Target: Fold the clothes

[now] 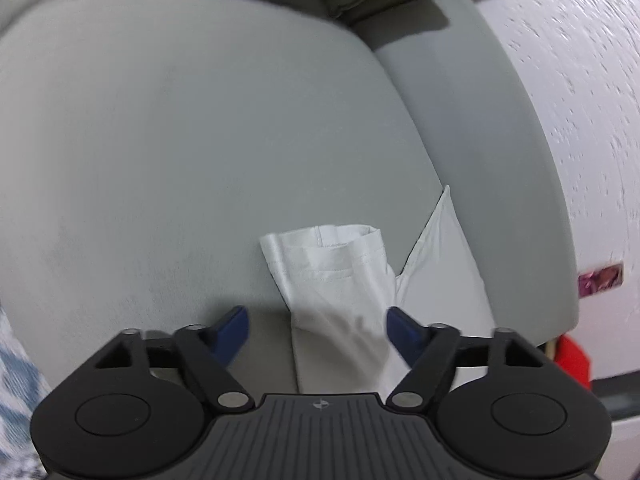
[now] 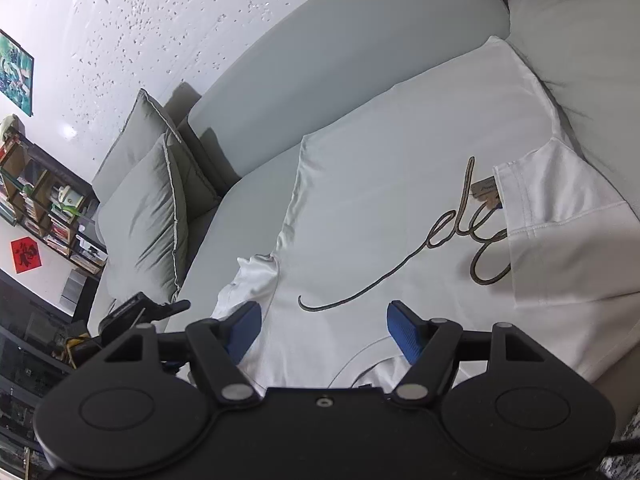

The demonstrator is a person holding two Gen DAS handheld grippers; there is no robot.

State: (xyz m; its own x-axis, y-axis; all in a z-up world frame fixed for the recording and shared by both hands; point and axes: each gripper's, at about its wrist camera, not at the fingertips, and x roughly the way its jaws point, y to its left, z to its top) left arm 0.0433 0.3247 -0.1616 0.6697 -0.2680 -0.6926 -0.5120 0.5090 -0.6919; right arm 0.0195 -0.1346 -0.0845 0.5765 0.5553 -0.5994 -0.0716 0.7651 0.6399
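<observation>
In the left wrist view, the black left gripper (image 1: 318, 330) with blue-padded fingers is seen at the bottom of the frame. Its jaws are held apart, and the short sleeve (image 1: 340, 280) of a white cotton T-shirt is seen between them. The right-hand blue pad appears to lie against the cloth, but a firm grip cannot be confirmed through the blur; the left-hand pad stands clear of it. The hemmed sleeve opening is turned toward the upper part of the frame. The sleeve is laid on a pale grey-green sofa seat cushion (image 1: 180, 152), which fills the middle of the frame. Beyond it, at the upper right, a grey sofa backrest (image 1: 460, 100) is seen against a white speckled wall (image 1: 580, 80).

In the right wrist view, the black right gripper (image 2: 324, 328) is seen at the bottom, its blue-padded jaws held moderately wide with nothing clamped between them. The white T-shirt (image 2: 400, 184) is spread flat just beyond the jaws, over the sofa seat, and a dark cursive script print (image 2: 440, 240) is shown across its front. At the right of the frame, the other sleeve (image 2: 560, 232) has been folded inward over the body of the shirt. At the left, two grey-green piped cushions (image 2: 144, 208) are propped against the backrest. Further off, at the far left, a dark bookshelf (image 2: 44, 200) filled with books is seen.
</observation>
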